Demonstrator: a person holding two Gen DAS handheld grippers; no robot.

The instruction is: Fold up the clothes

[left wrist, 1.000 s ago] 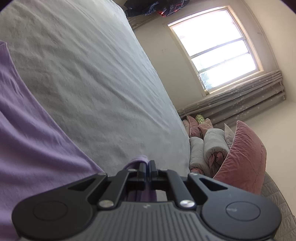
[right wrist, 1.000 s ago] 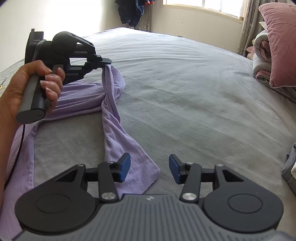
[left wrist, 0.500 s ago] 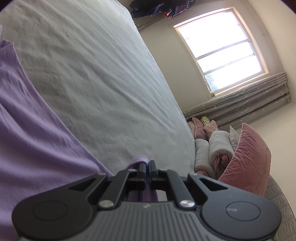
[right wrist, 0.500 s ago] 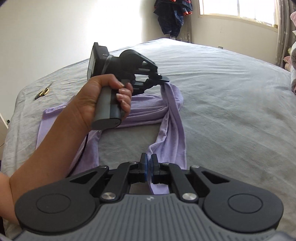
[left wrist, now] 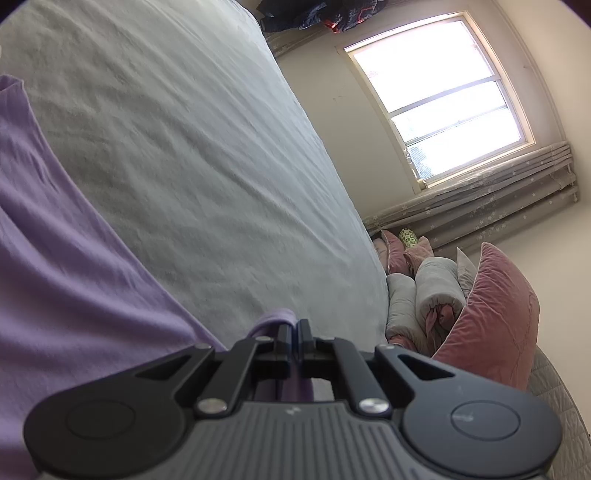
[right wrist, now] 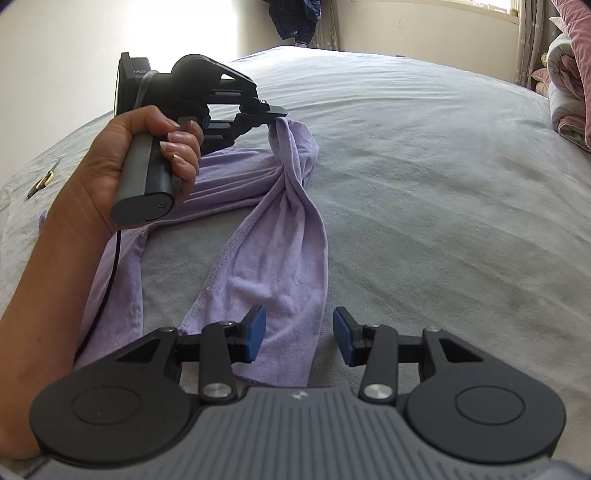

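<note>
Reopened from its clenched state half a second back, the right hand-held gripper [right wrist: 299, 334] is opening over the lilac garment [right wrist: 273, 266].
One garment fold is held clamped and lifted off the bed [right wrist: 424, 166] by the left hand-held gripper [right wrist: 275, 114].

walls: plain cream wall [left wrist: 325, 122] | window: bright white-framed window [left wrist: 439, 92] with 3 panes, daylight flooding in | curtains: pale flowered curtains [left wrist: 480, 210] bunched beside it | bed: wide grey bedspread [right wrist: 424, 166] | corner: plush pink cushion [left wrist: 495, 317], rolled grey quilts [left wrist: 436, 288] | far wall: dark clothes hanging [left wrist: 314, 14]
</note>
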